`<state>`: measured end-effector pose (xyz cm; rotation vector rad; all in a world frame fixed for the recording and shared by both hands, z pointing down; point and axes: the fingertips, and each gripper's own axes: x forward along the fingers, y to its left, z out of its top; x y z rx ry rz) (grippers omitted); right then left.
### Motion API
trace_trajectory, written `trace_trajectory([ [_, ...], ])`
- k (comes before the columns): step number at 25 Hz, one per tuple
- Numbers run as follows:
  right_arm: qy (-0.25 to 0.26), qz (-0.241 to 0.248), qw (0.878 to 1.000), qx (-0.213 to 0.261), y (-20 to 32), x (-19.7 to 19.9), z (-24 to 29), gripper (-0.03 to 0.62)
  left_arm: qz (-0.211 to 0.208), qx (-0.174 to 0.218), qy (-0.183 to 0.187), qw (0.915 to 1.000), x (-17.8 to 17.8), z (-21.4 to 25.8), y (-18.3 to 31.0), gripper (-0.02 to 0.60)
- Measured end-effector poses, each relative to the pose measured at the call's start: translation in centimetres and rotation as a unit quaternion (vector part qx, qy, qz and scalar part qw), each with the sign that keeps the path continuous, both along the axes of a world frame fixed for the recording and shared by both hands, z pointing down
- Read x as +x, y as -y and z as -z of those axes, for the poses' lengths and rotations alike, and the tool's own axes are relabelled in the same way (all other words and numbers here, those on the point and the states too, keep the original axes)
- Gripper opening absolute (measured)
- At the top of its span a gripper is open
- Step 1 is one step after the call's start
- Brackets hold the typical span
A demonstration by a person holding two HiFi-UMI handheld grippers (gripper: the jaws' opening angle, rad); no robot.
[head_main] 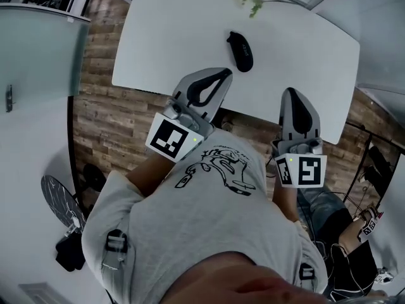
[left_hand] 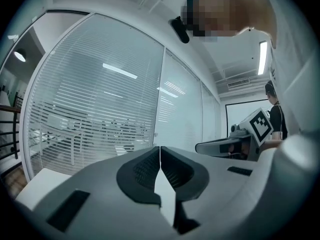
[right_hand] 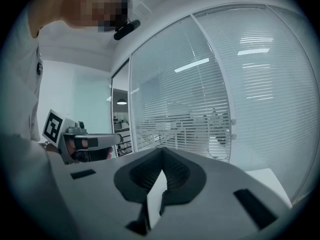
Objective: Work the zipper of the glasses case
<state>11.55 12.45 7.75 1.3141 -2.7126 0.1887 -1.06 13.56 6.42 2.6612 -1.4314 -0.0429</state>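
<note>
Jaws pressed together, empty, on left gripper (head_main: 223,75) and right gripper (head_main: 293,94). Glasses case (head_main: 240,50) waits far out on the counter (head_main: 164,43); best spread them before reaching in.

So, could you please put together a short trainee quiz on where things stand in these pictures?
1. Where does the glasses case lie?
2. True or false: the right hand-held gripper holds the glasses case.
3. Which is nearer the glasses case? A: left hand-held gripper. B: right hand-held gripper.
Key: 1. On the white table, touched by neither gripper. 2. False; its jaws are together with nothing between them. 3. A.
</note>
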Motion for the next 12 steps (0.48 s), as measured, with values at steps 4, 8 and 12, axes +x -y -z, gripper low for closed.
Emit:
trace_trajectory([
  [4, -0.011, -0.001, 1.0, 0.004, 3.4, -1.8, 0.7, 0.005, -0.004, -0.005, -0.004, 1.0, -1.7, 0.2, 3.1, 0.021],
  [8, -0.017, -0.004, 1.0, 0.003, 6.3, -3.3, 0.8, 0.005, -0.009, -0.012, -0.002, 0.9999, -3.4, 0.1, 6.0, 0.021],
  [12, -0.021, -0.016, 1.0, -0.002, 8.6, -3.9, 0.3, 0.005, -0.018, -0.02, 0.0, 0.9996, -4.5, -0.5, 8.4, 0.021],
])
